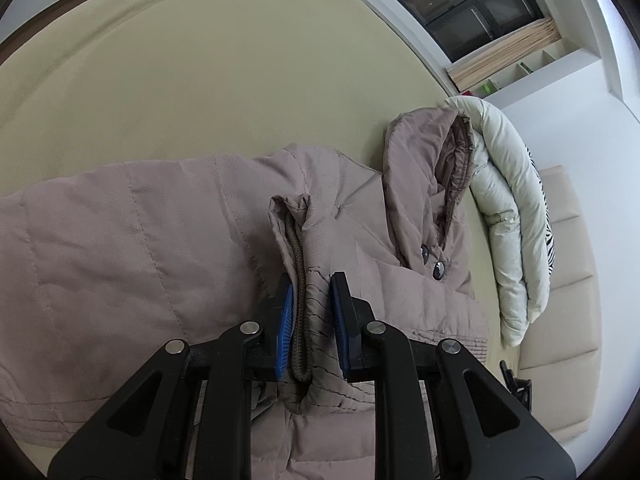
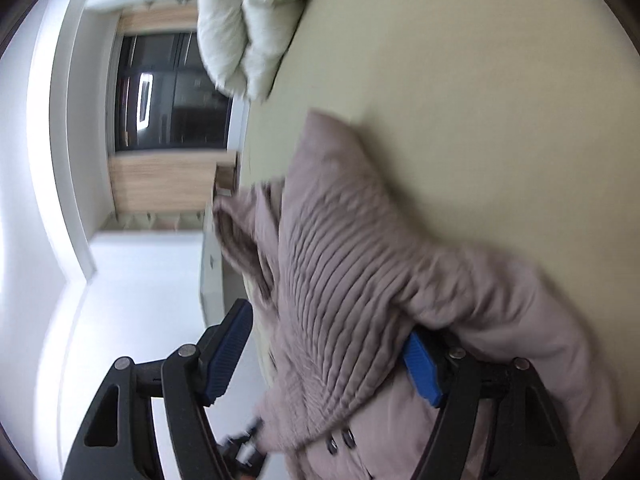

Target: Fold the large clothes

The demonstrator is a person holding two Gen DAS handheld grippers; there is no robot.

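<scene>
A taupe quilted jacket point(image 1: 140, 240) lies spread on a pale yellow bed point(image 1: 200, 80). One sleeve is folded over its body, and my left gripper point(image 1: 312, 292) is shut on that sleeve's cuff point(image 1: 298, 240), where the knitted inner cuff shows between the blue pads. The hood point(image 1: 416, 184) with two snaps lies to the right. In the right wrist view, which is rolled sideways and blurred, my right gripper point(image 2: 328, 320) stands open and wide. The hood point(image 2: 340, 240) lies between its fingers and partly covers the right pad point(image 2: 422, 364). The left pad point(image 2: 228, 352) is clear of the cloth.
A folded white duvet point(image 1: 504, 216) lies by the padded beige headboard point(image 1: 568, 260), just past the hood. A dark window point(image 1: 460, 0) and wooden shelves stand beyond the bed. A small black object point(image 1: 516, 384) sits at the bed's edge. Bare mattress point(image 2: 480, 80) stretches beyond the jacket.
</scene>
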